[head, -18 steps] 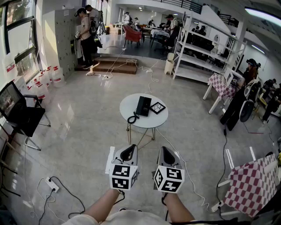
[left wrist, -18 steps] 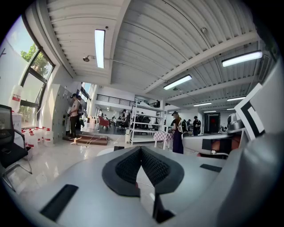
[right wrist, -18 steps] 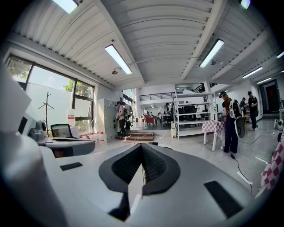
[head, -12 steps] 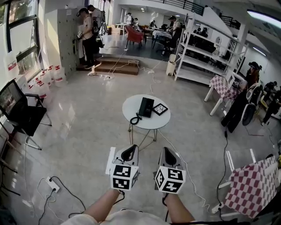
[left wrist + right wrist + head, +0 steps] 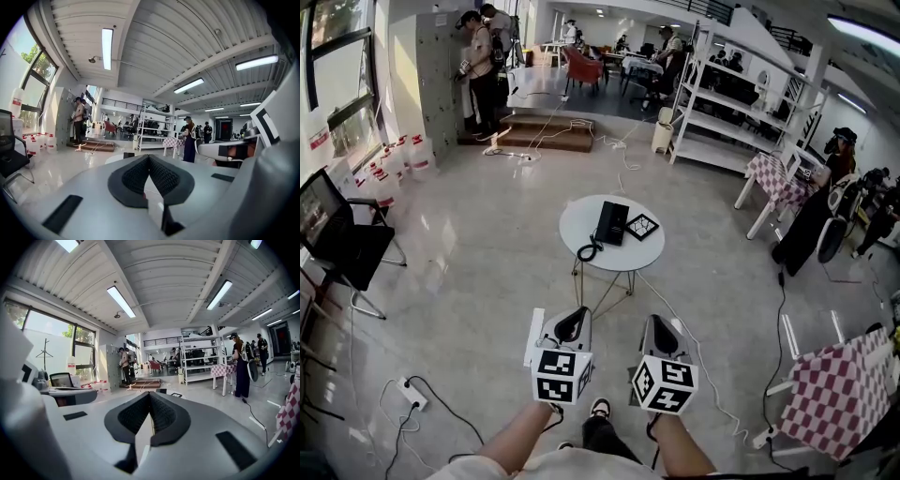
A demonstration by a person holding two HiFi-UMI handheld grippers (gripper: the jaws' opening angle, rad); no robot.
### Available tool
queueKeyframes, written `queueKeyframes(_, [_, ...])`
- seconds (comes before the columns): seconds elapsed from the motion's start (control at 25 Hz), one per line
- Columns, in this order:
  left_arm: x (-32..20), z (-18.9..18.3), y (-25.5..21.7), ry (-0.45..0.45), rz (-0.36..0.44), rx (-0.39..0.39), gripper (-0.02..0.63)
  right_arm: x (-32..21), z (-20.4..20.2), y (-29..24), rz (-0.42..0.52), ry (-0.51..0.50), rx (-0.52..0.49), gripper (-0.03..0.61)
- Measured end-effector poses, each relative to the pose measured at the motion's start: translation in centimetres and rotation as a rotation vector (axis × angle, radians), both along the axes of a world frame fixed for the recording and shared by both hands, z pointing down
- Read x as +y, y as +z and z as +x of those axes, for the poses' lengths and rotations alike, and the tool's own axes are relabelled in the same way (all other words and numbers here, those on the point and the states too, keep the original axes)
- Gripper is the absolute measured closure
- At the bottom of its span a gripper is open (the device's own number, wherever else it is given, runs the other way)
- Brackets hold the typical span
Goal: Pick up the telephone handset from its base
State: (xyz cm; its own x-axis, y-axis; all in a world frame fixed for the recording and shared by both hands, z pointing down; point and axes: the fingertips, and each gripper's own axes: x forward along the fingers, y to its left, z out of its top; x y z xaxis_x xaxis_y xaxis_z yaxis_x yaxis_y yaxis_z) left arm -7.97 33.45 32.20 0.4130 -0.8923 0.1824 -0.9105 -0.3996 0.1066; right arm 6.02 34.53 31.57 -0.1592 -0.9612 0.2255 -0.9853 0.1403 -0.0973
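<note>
Your left hand-held gripper pressed together, empty, right hand-held gripper likewise, telephone on round surface, well apart

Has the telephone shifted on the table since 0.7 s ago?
No. The telephone still lies just left of the marker tile on the round table, with its coiled cord at the same near-left edge.

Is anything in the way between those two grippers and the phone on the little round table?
Nothing visible. Only bare floor lies between the left gripper, the right gripper and the round table. The telephone lies in the open on top, a marker card beside it. Both grippers are shut, empty.
</note>
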Motion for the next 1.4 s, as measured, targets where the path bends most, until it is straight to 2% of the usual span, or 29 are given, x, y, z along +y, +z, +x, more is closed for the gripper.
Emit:
queueKeyframes(0.36, [-4.0, -0.2, 0.3, -0.020, 0.006, -0.009, 0.597, -4.5, 0.3, 0.7, -0.011, -0.008, -0.001, 0.554])
queueKeyframes(0.96, [-15.0, 0.2, -1.3, -0.088, 0.036, -0.027, 0.597, -16.6, 1.6, -0.1, -0.005, -0.056, -0.015, 0.554])
queueKeyframes(1.4, [-20.9, 1.8, -1.1, -0.121, 0.016, -0.021, 0.597, -22.8, 4.9, -0.2, -0.011, -0.049, -0.018, 0.554])
